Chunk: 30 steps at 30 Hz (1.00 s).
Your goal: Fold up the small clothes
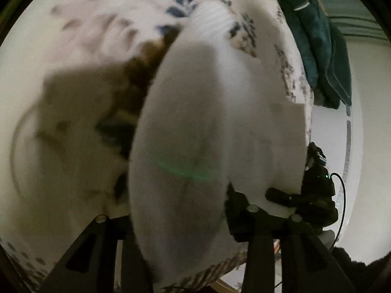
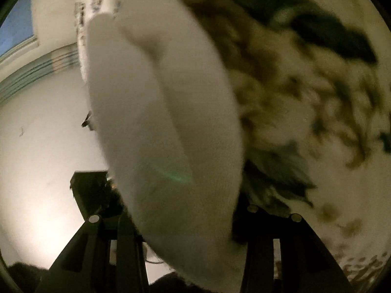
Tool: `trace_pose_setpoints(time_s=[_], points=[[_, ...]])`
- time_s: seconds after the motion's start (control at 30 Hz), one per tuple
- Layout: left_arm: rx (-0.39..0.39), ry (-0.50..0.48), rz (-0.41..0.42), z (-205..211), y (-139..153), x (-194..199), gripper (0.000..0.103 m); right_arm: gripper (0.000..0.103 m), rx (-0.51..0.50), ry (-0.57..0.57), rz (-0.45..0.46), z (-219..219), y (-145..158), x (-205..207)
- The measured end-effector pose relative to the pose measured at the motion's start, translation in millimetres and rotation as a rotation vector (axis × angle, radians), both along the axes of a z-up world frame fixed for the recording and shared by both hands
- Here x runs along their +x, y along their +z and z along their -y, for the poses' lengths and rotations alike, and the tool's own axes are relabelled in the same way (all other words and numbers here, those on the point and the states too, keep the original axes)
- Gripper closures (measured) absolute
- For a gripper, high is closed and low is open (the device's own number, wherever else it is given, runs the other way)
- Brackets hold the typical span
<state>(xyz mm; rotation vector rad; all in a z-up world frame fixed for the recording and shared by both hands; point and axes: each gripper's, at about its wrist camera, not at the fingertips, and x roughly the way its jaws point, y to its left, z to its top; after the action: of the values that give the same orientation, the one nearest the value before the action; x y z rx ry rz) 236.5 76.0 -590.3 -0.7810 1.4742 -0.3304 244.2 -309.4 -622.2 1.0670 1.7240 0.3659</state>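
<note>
A pale bedspread [image 1: 102, 24] printed with blue and brown leaves is spreading ahead of both grippers, a plain wall [image 2: 36, 127] lying left of the right one and dark green clothing [image 1: 315, 48] hanging off to the right of the left one. The left gripper [image 1: 185, 222] and right gripper [image 2: 188, 219] are each clenching a white sock [image 1: 195, 122], which is running forward from between the fingers and filling the middle of both blurred views.

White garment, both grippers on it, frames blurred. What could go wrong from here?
1. The white garment fills the space between each gripper's fingers and hides the pads, so a thin or slipping grip on either side would go unseen.
2. It blocks most of both wrist views, and the floral bedspread below is blurred, so laying the fold straight may be guesswork.
</note>
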Motion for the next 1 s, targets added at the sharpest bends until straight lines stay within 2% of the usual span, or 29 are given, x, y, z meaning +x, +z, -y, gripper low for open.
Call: trace_pose_setpoints(time_s=[0.13, 0.2, 0.3, 0.43, 0.6, 0.77, 0.8, 0.83, 0.87, 0.9, 1.0], points=[[0.044, 0.02, 0.003, 3, 4, 3, 0.062, 0.058, -0.03, 0.038, 0.008, -5, -1, 7], [0.1, -0.002, 0.007, 6, 6, 1, 0.056, 0.056, -0.034, 0.054, -0.008, -10, -3, 9], [0.182, -0.026, 0.022, 17, 13, 6, 0.054, 0.052, -0.057, 0.092, -0.024, -21, -1, 18], [0.251, -0.038, 0.03, 21, 20, 5, 0.054, 0.046, -0.111, 0.135, -0.02, -38, 8, 25], [0.296, -0.016, 0.047, 14, 32, 4, 0.055, 0.046, -0.181, 0.165, -0.015, -33, 21, 25], [0.326, 0.041, 0.108, -6, 66, 1, 0.054, 0.045, -0.333, 0.249, 0.034, -35, 62, 41], [0.341, 0.045, 0.121, -9, 73, 3, 0.051, 0.045, -0.371, 0.261, 0.066, -35, 76, 48], [0.349, 0.048, 0.139, -11, 81, 8, 0.039, 0.045, -0.403, 0.271, 0.096, -35, 91, 59], [0.343, 0.048, 0.162, -14, 87, 12, 0.033, 0.045, -0.433, 0.282, 0.127, -34, 107, 74], [0.341, 0.047, 0.184, -14, 92, 20, 0.03, 0.045, -0.454, 0.286, 0.164, -31, 119, 92], [0.35, 0.014, 0.238, -6, 96, 53, 0.03, 0.045, -0.473, 0.34, 0.246, -39, 157, 136]])
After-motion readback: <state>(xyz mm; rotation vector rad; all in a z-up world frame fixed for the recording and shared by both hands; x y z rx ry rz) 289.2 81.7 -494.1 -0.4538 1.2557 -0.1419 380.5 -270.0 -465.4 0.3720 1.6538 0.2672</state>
